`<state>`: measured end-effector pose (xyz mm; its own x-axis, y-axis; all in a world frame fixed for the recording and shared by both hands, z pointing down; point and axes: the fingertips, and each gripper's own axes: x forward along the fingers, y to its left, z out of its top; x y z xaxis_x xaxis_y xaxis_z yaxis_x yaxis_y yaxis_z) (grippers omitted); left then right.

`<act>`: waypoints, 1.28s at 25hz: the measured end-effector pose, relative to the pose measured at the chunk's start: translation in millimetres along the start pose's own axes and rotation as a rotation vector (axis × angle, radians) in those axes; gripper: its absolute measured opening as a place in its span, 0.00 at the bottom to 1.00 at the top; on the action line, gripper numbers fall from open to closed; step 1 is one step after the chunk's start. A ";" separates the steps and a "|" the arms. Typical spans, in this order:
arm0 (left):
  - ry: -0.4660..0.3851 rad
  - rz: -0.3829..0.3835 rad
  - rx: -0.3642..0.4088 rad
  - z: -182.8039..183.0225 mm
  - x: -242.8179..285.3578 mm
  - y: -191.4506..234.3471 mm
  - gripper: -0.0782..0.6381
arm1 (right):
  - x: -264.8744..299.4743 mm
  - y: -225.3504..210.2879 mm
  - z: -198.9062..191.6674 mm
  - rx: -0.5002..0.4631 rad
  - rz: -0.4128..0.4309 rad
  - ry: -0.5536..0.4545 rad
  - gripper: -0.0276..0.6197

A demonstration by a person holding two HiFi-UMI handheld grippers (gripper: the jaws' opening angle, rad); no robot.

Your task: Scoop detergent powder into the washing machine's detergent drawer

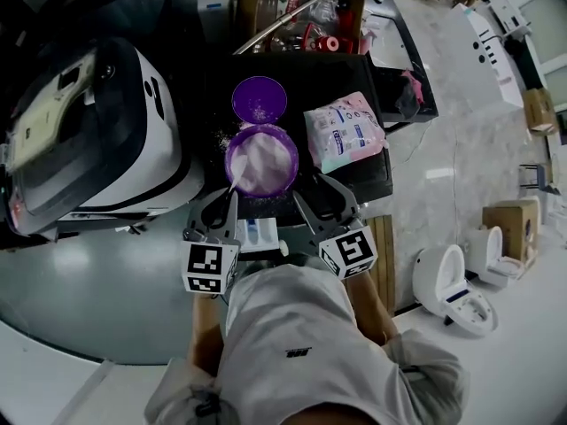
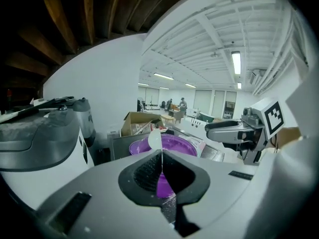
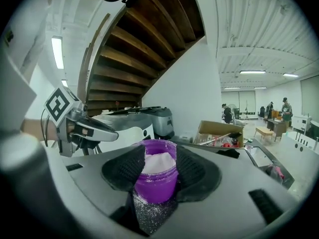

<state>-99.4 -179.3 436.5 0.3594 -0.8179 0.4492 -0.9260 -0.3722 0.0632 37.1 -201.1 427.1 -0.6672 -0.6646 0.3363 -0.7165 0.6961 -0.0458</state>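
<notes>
The round purple plastic jar (image 3: 155,183) looks glossy, its white powder (image 3: 159,162) matt and grainy. At nine o'clock, the white washing machine (image 1: 168,153) shines smooth.

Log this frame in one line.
left gripper: shut on spoon | right gripper: shut on jar | jar: open, powder inside | lid: off

Tub (image 1: 261,160) in your right gripper (image 3: 158,172): translucent purple, white powder (image 3: 159,161) inside. Lid (image 1: 259,99): same purple, white specks. Spoon (image 2: 155,141) in your left gripper (image 2: 162,172): white. Both grippers: pale grey shells, black ribbed pads (image 3: 124,171), cubes (image 1: 211,267) with black-and-white square markers. Surface (image 1: 337,73): black, dusted white near tub. Packet (image 1: 344,131): pink with teal print. Washing machine (image 1: 164,140): white, dark grey top.
</notes>
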 end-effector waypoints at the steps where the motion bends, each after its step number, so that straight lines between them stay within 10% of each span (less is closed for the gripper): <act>1: 0.013 -0.008 0.003 0.4 3.1 2.1 0.13 | 2.2 0.0 -0.7 -0.005 -0.001 0.004 0.33; 14: 0.203 -0.015 -0.025 -8.2 36.6 13.1 0.13 | 19.9 -15.2 3.2 -0.042 -0.017 0.037 0.33; 32: 0.432 0.197 -0.135 -27.7 67.6 5.0 0.13 | 56.6 -38.8 35.7 -0.120 0.301 -0.060 0.33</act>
<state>-82.9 -224.3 491.8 0.1216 -0.5996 0.7910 -0.9885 -0.1455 0.0417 19.9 -275.4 414.3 -0.8586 -0.4368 0.2681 -0.4588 0.8883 -0.0221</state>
